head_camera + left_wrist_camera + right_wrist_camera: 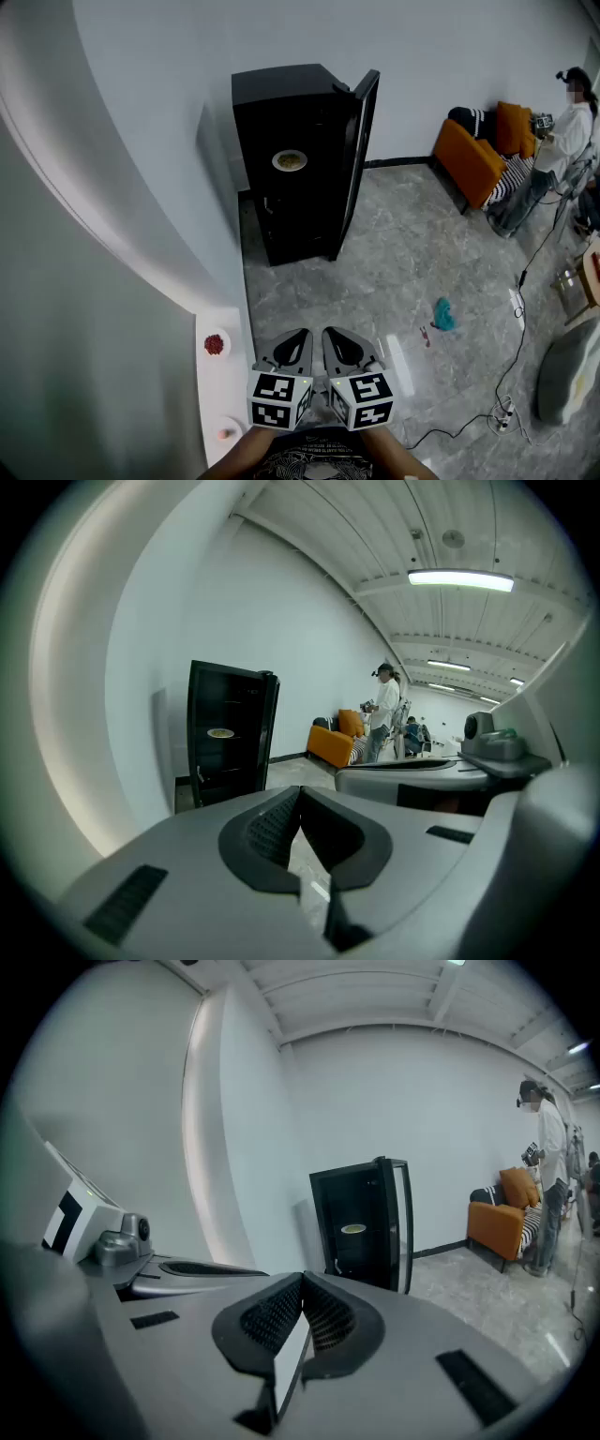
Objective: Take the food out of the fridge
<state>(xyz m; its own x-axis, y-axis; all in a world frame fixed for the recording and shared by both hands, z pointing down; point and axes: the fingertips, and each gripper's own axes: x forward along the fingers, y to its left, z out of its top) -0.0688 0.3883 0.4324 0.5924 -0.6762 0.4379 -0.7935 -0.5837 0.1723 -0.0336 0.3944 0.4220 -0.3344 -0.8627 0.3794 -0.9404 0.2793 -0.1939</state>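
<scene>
A black fridge point(298, 159) stands against the far wall with its door point(359, 159) swung open to the right. Inside, on a shelf, sits a plate of food point(290, 161), also seen as the plate point(220, 733) in the left gripper view and the plate point(353, 1229) in the right gripper view. My left gripper point(302, 334) and right gripper point(330, 334) are held side by side close to my body, far from the fridge. Both are shut with nothing between the jaws.
A white counter point(223, 375) at my left carries a bowl of red food point(215, 344) and a small dish point(226, 432). A teal rag point(442, 315) and cables point(511, 375) lie on the floor. A person point(555, 150) stands by an orange sofa point(473, 155).
</scene>
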